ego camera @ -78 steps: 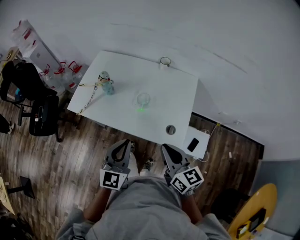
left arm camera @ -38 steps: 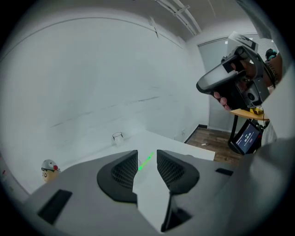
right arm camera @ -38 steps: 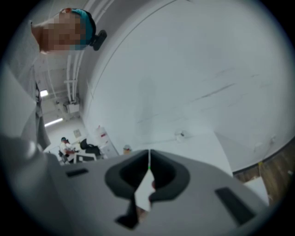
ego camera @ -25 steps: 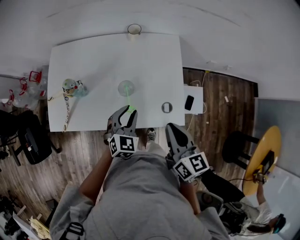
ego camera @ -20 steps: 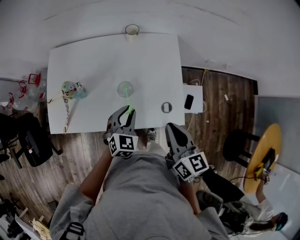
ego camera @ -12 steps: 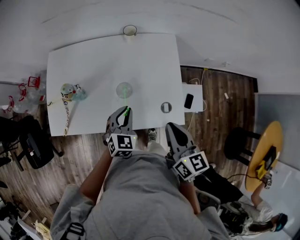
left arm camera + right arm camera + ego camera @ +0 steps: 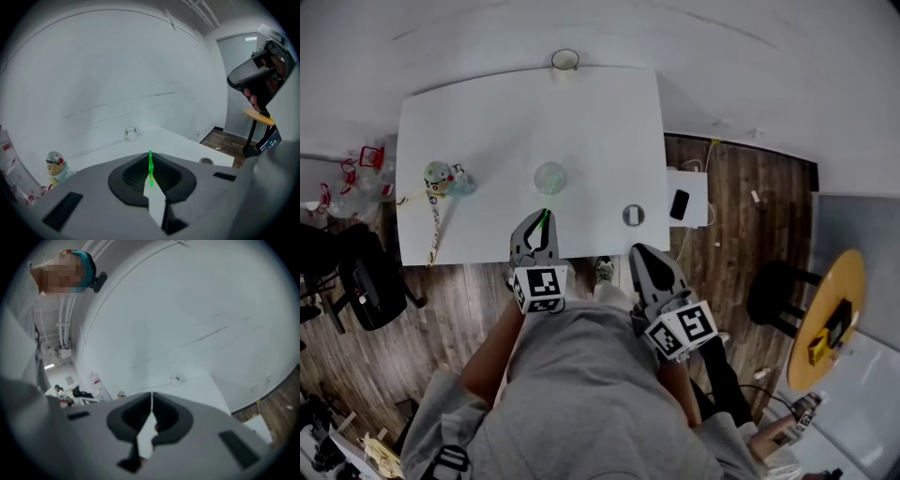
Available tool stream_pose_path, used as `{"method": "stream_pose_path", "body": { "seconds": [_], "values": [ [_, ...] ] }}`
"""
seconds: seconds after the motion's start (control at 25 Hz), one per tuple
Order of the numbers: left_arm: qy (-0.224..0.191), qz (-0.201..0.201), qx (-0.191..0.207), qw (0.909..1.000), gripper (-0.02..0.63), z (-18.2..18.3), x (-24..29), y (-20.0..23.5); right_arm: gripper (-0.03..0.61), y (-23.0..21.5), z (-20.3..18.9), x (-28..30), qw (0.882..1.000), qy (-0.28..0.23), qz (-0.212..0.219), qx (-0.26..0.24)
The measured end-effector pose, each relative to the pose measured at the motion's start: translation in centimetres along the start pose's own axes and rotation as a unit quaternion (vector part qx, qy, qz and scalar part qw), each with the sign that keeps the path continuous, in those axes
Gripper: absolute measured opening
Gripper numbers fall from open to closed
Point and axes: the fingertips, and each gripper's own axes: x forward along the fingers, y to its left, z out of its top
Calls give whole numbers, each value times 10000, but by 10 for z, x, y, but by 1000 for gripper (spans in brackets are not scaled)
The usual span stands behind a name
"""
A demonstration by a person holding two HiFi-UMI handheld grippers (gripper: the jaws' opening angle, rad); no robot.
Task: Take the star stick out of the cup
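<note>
The left gripper reaches over the near edge of the white table, just below the middle of the head view. Its fingers are closing, and in the left gripper view they stand almost together with the thin green star stick upright in the narrow slit between them, pressed from both sides. Only the green shaft shows; the star end cannot be made out.

The clear cup stands upright near the middle of the table, just above the left gripper's tips in the frame. The stick runs as a short green line from those tips toward the cup, but whether its far end is inside the cup cannot be told.

The right gripper hangs lower and to the right, off the table and over the wood floor, well apart from the cup. Its fingers are together with only a thin slit and nothing between them.

At the left of the table stands a toy figure with a cord trailing toward the near edge. A second, small cup sits at the far edge, at the top of the frame. A small round ring lies near the table's right corner. Beside it, on a low white side table, lies a dark phone.
</note>
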Motion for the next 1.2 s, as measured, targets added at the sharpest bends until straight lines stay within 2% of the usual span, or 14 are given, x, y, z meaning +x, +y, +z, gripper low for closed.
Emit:
{"method": "stream_pose_path", "body": {
  "seconds": [0.56, 0.84, 1.2],
  "values": [
    [-488, 580, -924, 9928, 44, 18, -32, 11, 35, 0, -2, -9, 9986, 114, 484, -155],
    [-643, 909, -1092, 9878, 44, 20, -56, 7, 35, 4, -3, -19, 9960, 196, 825, -288],
    [-944, 1448, -1313, 9762, 44, 25, -96, 0, 35, 6, -10, -36, 9905, 301, 1268, -440]
  ]
}}
